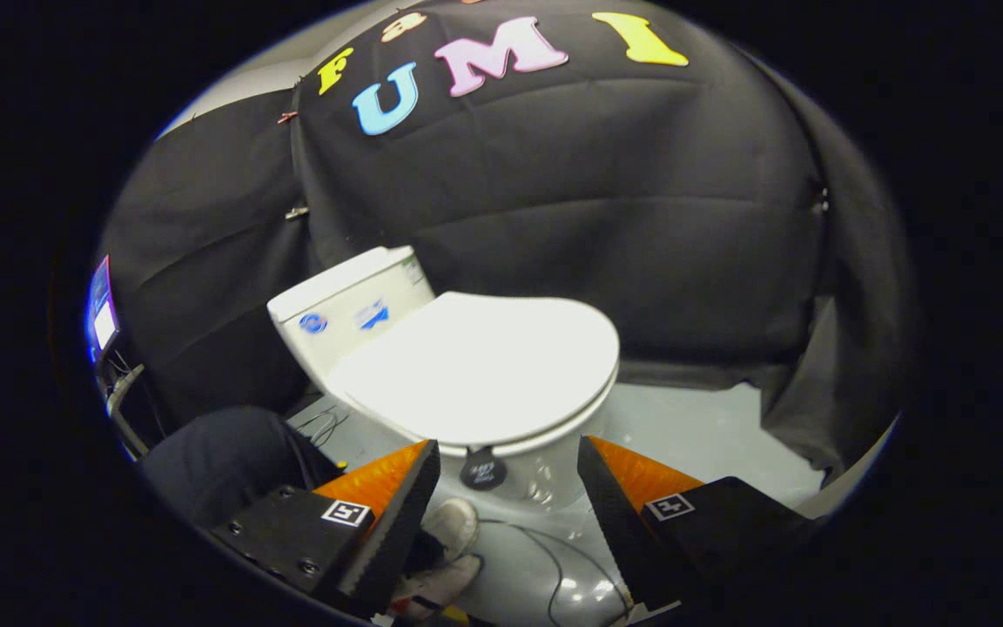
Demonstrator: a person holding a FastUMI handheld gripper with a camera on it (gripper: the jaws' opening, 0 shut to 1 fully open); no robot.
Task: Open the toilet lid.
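Gripper (508, 496) wide open, empty. Toilet lid (475, 366) down; looks stiff, slick, light — grab front lip by tab (482, 470).

Toilet ahead of the spread fingers

The white plastic toilet lid (475, 366) lies flat on the bowl, just beyond the hand-held gripper (508, 461); the white ceramic tank (346, 309) stands behind it.
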